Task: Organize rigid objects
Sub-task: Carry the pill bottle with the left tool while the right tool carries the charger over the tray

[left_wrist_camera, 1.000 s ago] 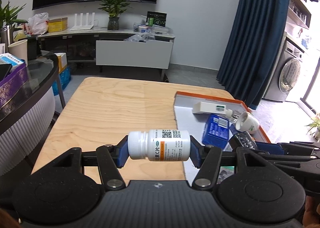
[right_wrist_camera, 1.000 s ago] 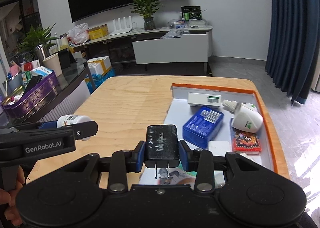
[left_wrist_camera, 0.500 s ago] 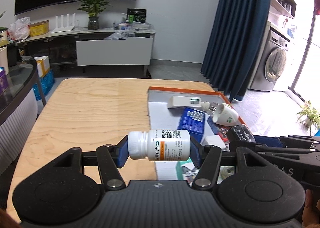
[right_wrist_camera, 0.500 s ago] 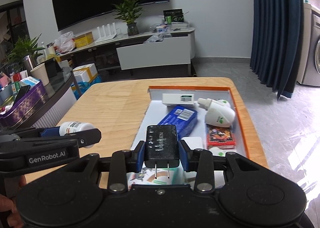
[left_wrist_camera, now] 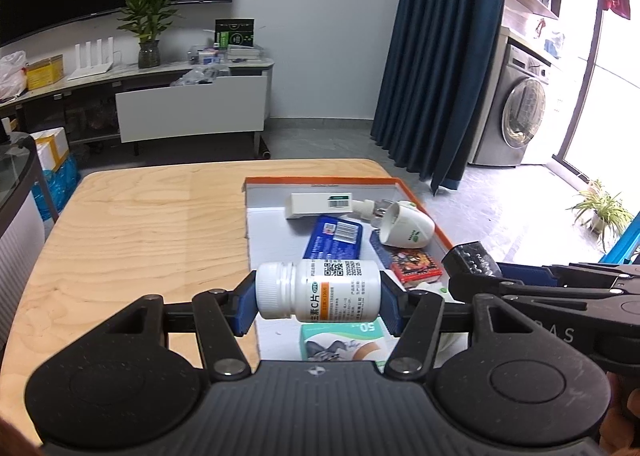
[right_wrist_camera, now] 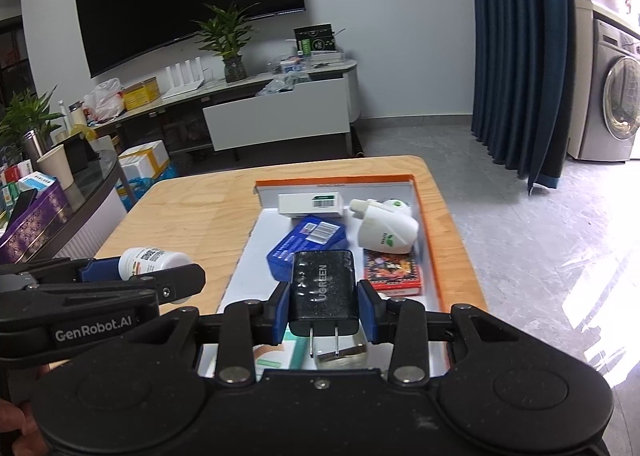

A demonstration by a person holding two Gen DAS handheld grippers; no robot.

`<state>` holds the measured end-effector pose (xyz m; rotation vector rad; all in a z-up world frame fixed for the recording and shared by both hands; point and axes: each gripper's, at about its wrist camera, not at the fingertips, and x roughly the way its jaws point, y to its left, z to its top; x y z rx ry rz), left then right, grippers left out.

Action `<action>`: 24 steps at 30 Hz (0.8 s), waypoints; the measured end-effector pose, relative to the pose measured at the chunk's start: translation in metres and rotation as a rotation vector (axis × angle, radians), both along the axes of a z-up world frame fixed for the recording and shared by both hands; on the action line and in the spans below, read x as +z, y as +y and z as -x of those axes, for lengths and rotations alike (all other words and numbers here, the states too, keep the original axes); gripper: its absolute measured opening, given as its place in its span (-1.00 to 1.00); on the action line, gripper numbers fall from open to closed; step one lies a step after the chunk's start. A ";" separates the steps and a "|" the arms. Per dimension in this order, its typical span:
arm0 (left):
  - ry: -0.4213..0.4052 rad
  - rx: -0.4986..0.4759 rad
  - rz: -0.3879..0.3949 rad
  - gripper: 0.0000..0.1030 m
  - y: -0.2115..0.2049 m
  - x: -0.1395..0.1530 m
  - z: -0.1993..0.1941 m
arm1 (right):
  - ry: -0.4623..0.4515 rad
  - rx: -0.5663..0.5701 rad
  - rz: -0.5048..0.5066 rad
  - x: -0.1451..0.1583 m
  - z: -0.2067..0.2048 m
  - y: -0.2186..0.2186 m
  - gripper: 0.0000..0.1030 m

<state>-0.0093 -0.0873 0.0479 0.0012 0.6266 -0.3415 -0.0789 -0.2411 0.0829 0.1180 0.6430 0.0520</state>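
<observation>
Clamped end to end in the left gripper [left_wrist_camera: 318, 298], low centre of frame, a pill bottle [left_wrist_camera: 318, 292] is being carried; it is judged light, stiff and slick. Right gripper [right_wrist_camera: 323, 310] is being squeezed onto a charger [right_wrist_camera: 323, 292], probably denser. Beyond, the tray [right_wrist_camera: 428, 240] is being approached at mid-frame.

A dark television [right_wrist_camera: 192, 0] is mounted above a low cabinet [right_wrist_camera: 280, 112]; a washing machine [left_wrist_camera: 516, 116] is seen beside blue curtains [left_wrist_camera: 436, 56].
</observation>
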 end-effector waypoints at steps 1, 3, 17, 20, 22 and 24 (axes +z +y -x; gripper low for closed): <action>-0.001 -0.005 -0.002 0.16 -0.002 0.000 -0.001 | 0.000 -0.005 -0.001 0.000 0.000 -0.002 -0.15; -0.001 -0.014 -0.003 0.16 -0.006 0.000 -0.001 | 0.001 -0.014 0.000 0.000 0.000 -0.004 -0.15; 0.002 -0.043 -0.004 0.16 -0.019 -0.002 -0.008 | 0.009 -0.046 -0.001 -0.003 -0.005 -0.017 -0.15; 0.005 -0.047 -0.003 0.16 -0.021 -0.003 -0.010 | 0.012 -0.046 -0.001 -0.003 -0.007 -0.017 -0.15; 0.007 -0.048 -0.003 0.16 -0.022 -0.003 -0.011 | 0.013 -0.049 0.002 -0.003 -0.007 -0.017 -0.14; 0.009 -0.050 -0.004 0.16 -0.023 -0.004 -0.013 | 0.015 -0.052 0.005 -0.004 -0.009 -0.018 -0.14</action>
